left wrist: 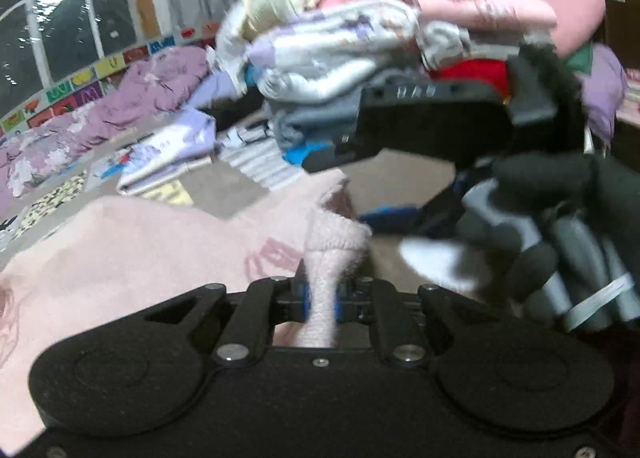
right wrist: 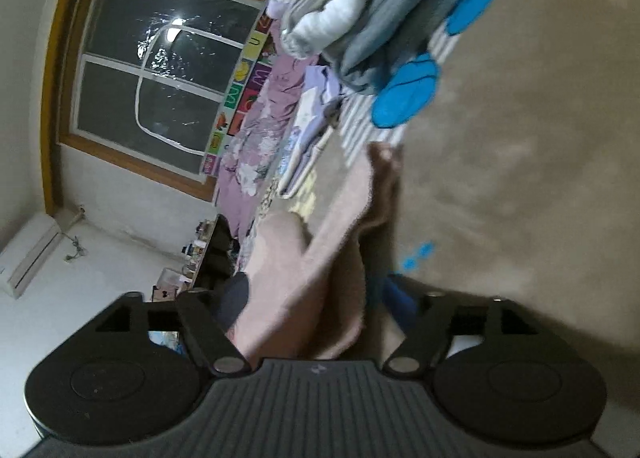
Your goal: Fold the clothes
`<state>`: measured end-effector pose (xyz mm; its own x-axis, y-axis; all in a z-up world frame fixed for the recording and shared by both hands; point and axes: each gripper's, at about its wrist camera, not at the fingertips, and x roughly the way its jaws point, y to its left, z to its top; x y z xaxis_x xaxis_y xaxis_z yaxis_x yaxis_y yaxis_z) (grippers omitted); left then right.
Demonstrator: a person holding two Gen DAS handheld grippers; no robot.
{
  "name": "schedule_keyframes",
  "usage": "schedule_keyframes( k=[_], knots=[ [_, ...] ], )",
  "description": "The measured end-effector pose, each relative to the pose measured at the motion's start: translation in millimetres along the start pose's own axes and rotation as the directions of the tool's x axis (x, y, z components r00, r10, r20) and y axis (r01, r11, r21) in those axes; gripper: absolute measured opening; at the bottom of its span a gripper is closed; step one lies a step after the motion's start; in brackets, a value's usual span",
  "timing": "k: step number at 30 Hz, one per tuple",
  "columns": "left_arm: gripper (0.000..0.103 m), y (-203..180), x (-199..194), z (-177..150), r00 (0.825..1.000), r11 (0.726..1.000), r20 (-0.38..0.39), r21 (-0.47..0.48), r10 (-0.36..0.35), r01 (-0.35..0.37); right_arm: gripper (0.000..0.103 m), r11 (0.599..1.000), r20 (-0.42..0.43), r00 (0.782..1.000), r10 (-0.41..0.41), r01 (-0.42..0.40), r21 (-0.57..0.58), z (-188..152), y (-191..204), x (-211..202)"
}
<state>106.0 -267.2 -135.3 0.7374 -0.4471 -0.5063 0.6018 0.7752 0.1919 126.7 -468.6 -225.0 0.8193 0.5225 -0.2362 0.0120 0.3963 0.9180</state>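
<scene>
A fuzzy pale pink sweater lies spread on the tan bed surface. My left gripper is shut on a ribbed cuff or hem of the pink sweater, which stands up between the blue pads. My right gripper shows in the left wrist view as a black body held by a gloved hand, above the sweater's far edge. In the right wrist view the pink sweater runs between the spread linkages of the right gripper; its fingertips are hidden by the cloth.
A tall pile of mixed clothes stands behind, with a folded lilac garment and purple bedding to the left. A window and alphabet panels line the wall. Blue socks lie by the pile.
</scene>
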Motion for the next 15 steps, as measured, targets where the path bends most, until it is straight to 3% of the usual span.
schedule_keyframes(
  k=[2, 4, 6, 7, 12, 15],
  knots=[
    [0.008, -6.7, -1.2, -2.0, 1.000, 1.000, 0.011, 0.023, 0.005, -0.006, 0.076, 1.000, 0.012, 1.000, -0.014, 0.014, -0.010, 1.5, 3.5, 7.9],
    [0.008, -20.9, -1.7, -7.0, 1.000, 0.994, 0.017, 0.105, 0.018, -0.020, 0.057, 0.999, 0.023, 0.999, -0.030, 0.031, -0.029, 5.0, 5.4, 16.8],
    [0.008, -34.5, -0.3, -13.9, 1.000, 0.984, 0.014, 0.179, 0.018, -0.020, 0.017, 0.998, 0.011, 0.998, -0.055, 0.055, -0.033, 9.4, 3.4, 26.5],
    [0.008, -37.5, 1.8, -17.2, 1.000, 0.978, 0.007, 0.208, 0.016, -0.017, 0.012, 0.997, 0.008, 0.997, -0.075, 0.075, -0.037, 10.9, 1.6, 29.7],
    [0.009, -45.9, 3.8, -36.0, 1.000, 0.948, -0.025, 0.318, -0.001, 0.009, 0.008, 0.992, 0.066, 0.992, -0.105, 0.109, -0.059, 17.9, -3.9, 25.4],
    [0.022, -51.7, 7.6, -41.3, 0.998, 0.942, -0.052, 0.334, -0.024, 0.040, 0.008, 0.988, 0.100, 0.987, -0.129, 0.136, -0.072, 18.4, -4.9, 19.8]
  ],
)
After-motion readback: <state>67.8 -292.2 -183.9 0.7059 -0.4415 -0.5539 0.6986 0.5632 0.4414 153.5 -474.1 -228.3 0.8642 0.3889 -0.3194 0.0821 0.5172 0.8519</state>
